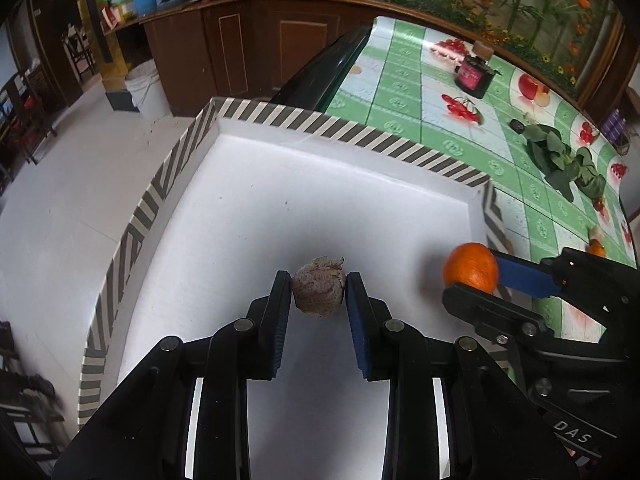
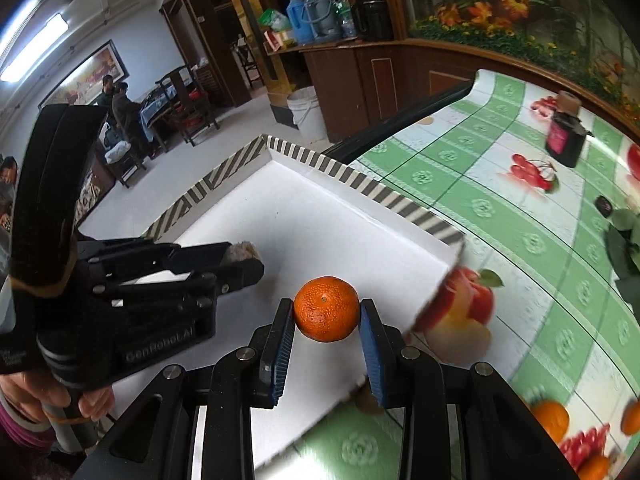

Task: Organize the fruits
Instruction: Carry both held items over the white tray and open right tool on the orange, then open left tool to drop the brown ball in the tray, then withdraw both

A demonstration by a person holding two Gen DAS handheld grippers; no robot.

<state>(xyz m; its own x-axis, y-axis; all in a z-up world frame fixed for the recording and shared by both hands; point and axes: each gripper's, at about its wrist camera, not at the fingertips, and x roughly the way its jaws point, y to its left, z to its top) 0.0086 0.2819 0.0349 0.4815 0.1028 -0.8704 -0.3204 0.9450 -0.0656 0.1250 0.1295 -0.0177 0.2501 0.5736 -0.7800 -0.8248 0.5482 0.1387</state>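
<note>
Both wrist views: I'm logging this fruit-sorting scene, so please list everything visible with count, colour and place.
tray: 1, white with striped rim, at the table's edge
orange: 1, orange, held over the tray
brown fruit: 1, grey-brown, rough, held over the tray
tablecloth: 1, green and white checks with fruit prints, on the table
dark jar: 1, black with pink label, far on the table
leafy greens: 1 bunch, dark green, right of the tray
bucket: 1, white, on the floor
left gripper: black, blue pads, shut on the brown fruit
right gripper: black, blue pads, shut on the orange
</note>
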